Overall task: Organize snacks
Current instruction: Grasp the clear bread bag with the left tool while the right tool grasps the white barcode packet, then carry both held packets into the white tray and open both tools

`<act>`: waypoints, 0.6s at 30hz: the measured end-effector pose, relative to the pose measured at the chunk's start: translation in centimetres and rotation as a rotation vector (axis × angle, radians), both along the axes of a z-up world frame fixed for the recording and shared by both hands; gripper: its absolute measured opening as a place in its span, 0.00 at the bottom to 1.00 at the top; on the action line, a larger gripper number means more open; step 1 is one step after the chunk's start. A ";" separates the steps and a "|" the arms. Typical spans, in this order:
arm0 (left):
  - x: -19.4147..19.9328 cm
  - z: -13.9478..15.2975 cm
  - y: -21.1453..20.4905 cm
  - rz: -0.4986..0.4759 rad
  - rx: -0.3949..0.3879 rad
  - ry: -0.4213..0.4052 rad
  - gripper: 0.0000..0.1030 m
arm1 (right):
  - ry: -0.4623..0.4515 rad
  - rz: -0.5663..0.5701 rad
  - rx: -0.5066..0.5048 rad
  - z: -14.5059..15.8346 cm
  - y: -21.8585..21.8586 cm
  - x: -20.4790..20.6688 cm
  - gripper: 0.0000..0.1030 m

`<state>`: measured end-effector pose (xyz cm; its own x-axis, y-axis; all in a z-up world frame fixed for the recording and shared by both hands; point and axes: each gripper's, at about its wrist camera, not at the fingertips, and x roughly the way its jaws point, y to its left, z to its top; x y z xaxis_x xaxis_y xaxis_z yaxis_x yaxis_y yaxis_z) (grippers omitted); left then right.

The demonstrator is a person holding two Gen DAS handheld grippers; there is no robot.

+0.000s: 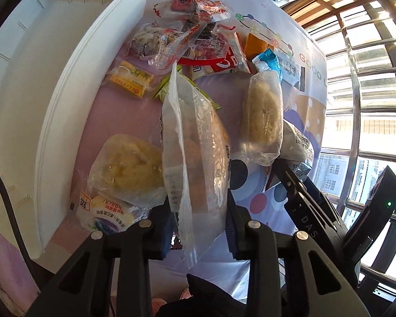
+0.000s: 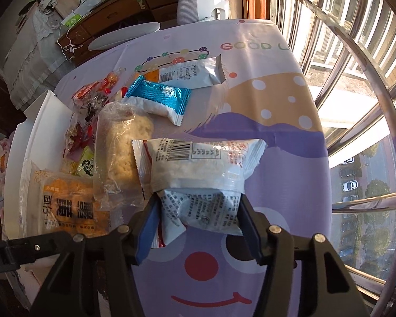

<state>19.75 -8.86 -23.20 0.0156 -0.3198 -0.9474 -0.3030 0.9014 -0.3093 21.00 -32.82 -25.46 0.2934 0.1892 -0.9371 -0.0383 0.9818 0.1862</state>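
Note:
My left gripper (image 1: 198, 224) is shut on a tall clear snack bag (image 1: 195, 145) with orange-brown pieces inside, and the bag hangs upright over the purple tablecloth. My right gripper (image 2: 198, 222) is shut on a white packet (image 2: 200, 169) printed with a barcode; its pinched end is crumpled between the pads. In the left wrist view the right gripper (image 1: 293, 177) shows at the right, with that white packet (image 1: 298, 142) in it. A clear-wrapped rice cake (image 1: 264, 116) lies between the two held bags.
A white tray (image 1: 55, 132) runs along the left side, with a bagged bun (image 1: 126, 169) and a pile of small snacks (image 1: 192, 26) beside it. A blue foil packet (image 2: 158, 95) and a white sachet (image 2: 190, 74) lie farther off. Window bars (image 2: 356, 105) line the table's right edge.

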 end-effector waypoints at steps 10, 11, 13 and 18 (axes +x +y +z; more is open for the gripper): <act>-1.8 4.3 2.1 0.025 0.009 -0.096 0.29 | 0.026 -0.002 0.034 1.9 0.0 -2.8 0.56; -2.0 4.7 2.3 0.026 0.009 -0.107 0.29 | 0.025 0.001 0.036 2.2 0.1 -3.0 0.56; -2.5 5.5 2.8 0.028 0.008 -0.134 0.29 | 0.020 0.007 0.039 2.8 0.3 -3.6 0.56; -3.4 7.6 4.0 0.029 -0.017 -0.214 0.29 | 0.002 0.027 0.037 4.1 1.2 -4.9 0.56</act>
